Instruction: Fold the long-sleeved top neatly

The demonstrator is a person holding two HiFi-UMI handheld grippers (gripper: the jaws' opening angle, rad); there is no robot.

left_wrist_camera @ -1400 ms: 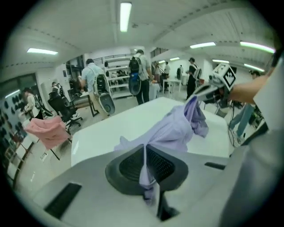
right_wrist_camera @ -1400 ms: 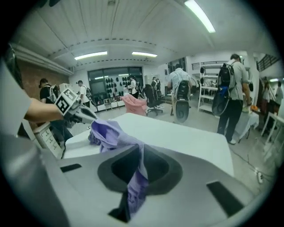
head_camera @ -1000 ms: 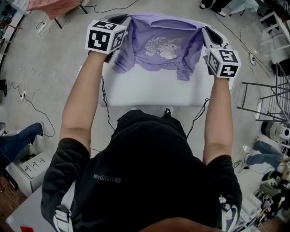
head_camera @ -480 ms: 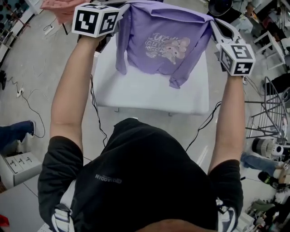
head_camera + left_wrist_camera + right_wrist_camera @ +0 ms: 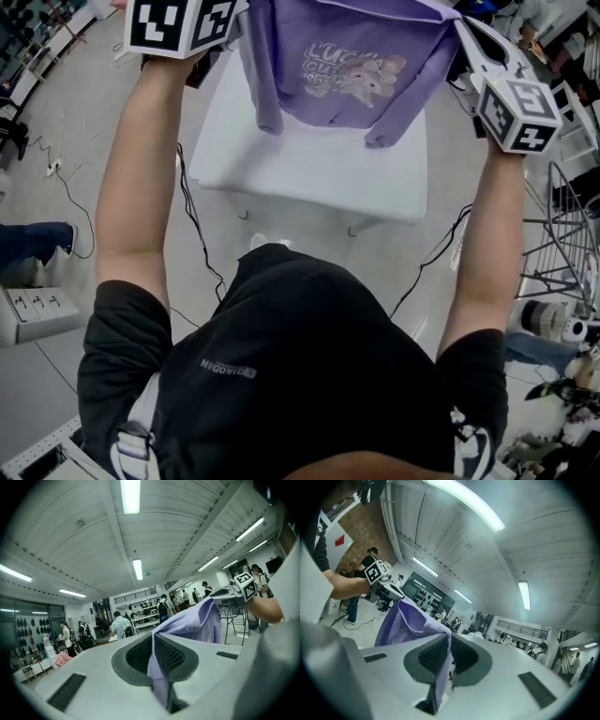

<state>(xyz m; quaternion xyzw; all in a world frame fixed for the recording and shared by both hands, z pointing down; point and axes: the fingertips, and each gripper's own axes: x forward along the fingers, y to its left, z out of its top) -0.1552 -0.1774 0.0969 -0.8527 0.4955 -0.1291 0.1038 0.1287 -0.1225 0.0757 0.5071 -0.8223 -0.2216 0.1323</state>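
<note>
The purple long-sleeved top (image 5: 342,37) hangs at the upper centre of the head view, over the white tabletop (image 5: 309,169). Its print (image 5: 352,75) faces me. One sleeve (image 5: 265,98) droops at the body's lower left, and the other sleeve (image 5: 398,117) droops at its lower right. My left tool (image 5: 153,656) is closed on fabric at the garment's upper left edge. My right tool (image 5: 449,658) is closed on fabric at its upper right edge. The cloth spans between both tools.
</note>
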